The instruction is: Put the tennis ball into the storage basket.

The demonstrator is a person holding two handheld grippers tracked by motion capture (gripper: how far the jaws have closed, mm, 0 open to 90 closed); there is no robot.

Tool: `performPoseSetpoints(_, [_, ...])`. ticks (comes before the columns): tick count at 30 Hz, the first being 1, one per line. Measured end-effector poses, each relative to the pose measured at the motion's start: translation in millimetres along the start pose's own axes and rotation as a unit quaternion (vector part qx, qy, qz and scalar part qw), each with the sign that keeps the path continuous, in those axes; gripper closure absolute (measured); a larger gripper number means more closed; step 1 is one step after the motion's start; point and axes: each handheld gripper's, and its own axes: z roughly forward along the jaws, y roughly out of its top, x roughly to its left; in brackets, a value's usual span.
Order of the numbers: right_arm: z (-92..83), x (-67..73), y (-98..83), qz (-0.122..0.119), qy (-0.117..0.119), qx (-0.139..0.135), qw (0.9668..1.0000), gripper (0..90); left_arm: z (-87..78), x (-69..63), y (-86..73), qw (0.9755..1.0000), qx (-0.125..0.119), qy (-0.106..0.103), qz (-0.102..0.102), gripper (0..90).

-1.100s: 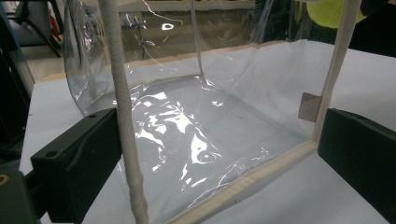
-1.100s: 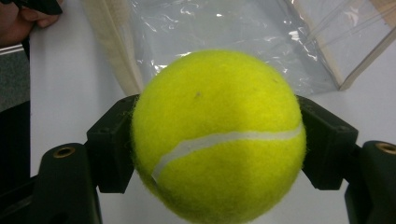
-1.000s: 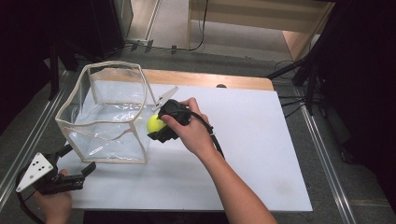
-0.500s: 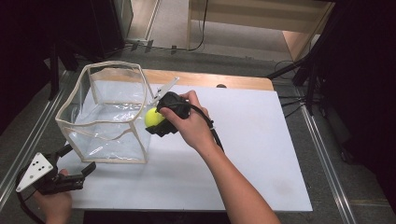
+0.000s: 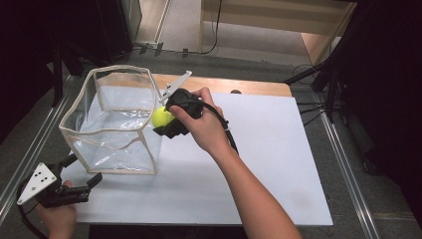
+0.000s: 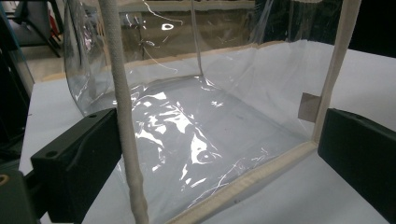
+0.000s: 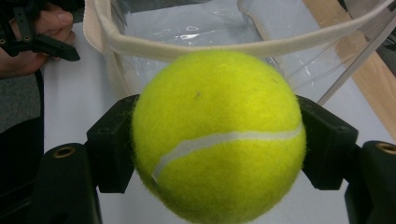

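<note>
Tennis ball (image 7: 218, 135) against clear bag's rim (image 7: 243, 46)

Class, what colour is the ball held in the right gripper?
Yellow-green with a white seam, the tennis ball shows best in the right gripper view.

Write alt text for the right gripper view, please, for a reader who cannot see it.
A yellow tennis ball is clamped between the two black jaws of the right gripper, close to the camera. Just behind it is the cream rim of a clear plastic box on a white table. At the top left, a hand holds the other gripper.
</note>
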Motion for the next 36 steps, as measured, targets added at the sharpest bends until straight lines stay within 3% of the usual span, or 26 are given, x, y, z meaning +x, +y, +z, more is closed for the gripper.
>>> performPoseSetpoints(36, [-19.5, -6.0, 39.3, -0.009, -0.001, -0.018, 0.9998, 23.5, 0.1, 0.2, 0.1, 1.0, -0.001, -0.001, -0.003, 0.1])
